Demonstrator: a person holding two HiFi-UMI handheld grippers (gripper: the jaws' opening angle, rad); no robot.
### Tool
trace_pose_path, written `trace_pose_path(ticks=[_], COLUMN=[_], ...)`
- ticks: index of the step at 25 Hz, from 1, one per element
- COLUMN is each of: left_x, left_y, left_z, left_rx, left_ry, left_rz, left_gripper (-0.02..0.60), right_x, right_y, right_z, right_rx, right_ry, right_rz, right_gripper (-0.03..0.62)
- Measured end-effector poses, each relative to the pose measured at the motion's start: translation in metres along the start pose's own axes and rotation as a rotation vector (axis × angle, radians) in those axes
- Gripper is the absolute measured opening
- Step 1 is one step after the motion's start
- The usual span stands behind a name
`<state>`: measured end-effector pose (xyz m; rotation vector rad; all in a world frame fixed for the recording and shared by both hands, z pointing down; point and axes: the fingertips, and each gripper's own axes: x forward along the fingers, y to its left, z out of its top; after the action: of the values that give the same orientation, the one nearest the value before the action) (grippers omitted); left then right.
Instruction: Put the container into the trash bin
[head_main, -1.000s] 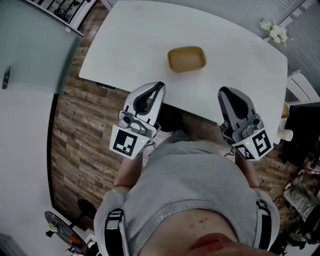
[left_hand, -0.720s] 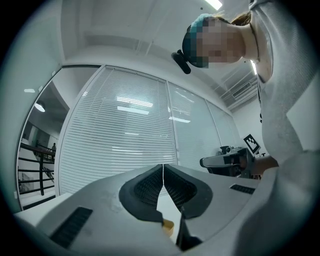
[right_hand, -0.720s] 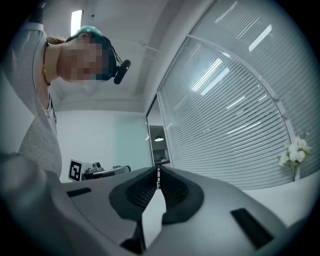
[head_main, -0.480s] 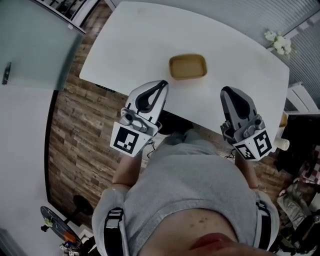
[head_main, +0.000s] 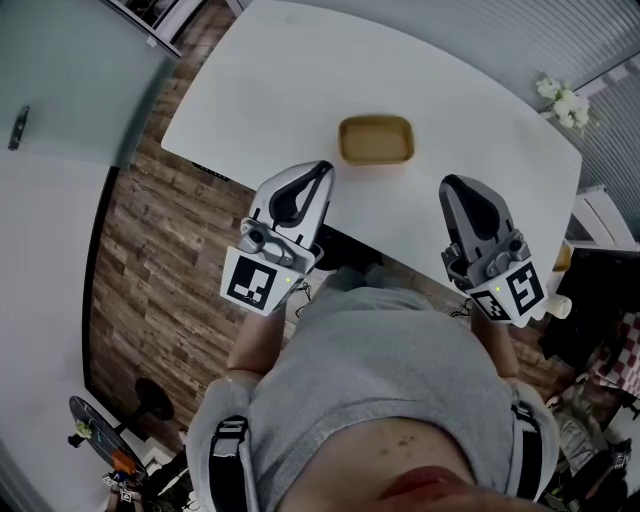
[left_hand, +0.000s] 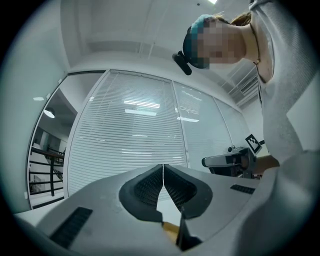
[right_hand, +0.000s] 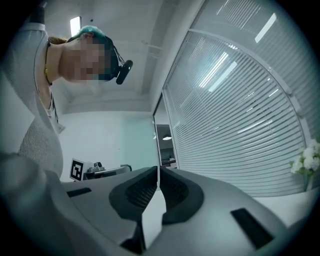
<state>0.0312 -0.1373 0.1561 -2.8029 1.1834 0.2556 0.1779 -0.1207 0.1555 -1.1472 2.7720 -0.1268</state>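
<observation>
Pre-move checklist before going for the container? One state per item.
1. Container upright on the table, nothing on or against it: ok.
2. Left gripper free: ok, nothing between its jaws.
3. Right gripper free: ok, nothing between its jaws.
4. Jaws opened for a grasp: not ok, both pairs are together.
5. Grippers at the container: not ok, both are held over the table's near edge, short of it.
6. Trash bin located: cannot tell, no view plainly shows one.
</observation>
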Motion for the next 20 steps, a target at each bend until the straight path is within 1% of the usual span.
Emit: trace_pose_path(ticks=[9,13,18,19,20], left_x=[0.006,0.009,0.009,0.009,0.009], left_y=[0.007,0.012,0.011,0.010,0.010], left_z=[-0.009,-0.013,-0.018,-0.018,-0.018], left_rx=[-0.011,-0.010,-0.029,-0.028,-0.026], left_ry=[0.009,0.013,0.017,0.017,0.017], left_rz=[0.038,0.047,0.035,0.035,0.036], left_gripper=[0.012,0.012,0.012,0.013,0.014], right_x=[0.006,0.011,0.013,0.014,0.014], right_y=[-0.016,-0.024,-0.028,-0.029,-0.029], right_z=[-0.009,-0.013,-0.017,-0.017,-0.018], right_rx=[0.031,0.027,0.008,0.010,0.015], right_ry=[0.015,0.028,0.045,0.045,0.047], right_rz=[-0.003,-0.018,-0.030,-0.028,-0.025], right_gripper=[0.072,0.072,0.077,0.091,0.142])
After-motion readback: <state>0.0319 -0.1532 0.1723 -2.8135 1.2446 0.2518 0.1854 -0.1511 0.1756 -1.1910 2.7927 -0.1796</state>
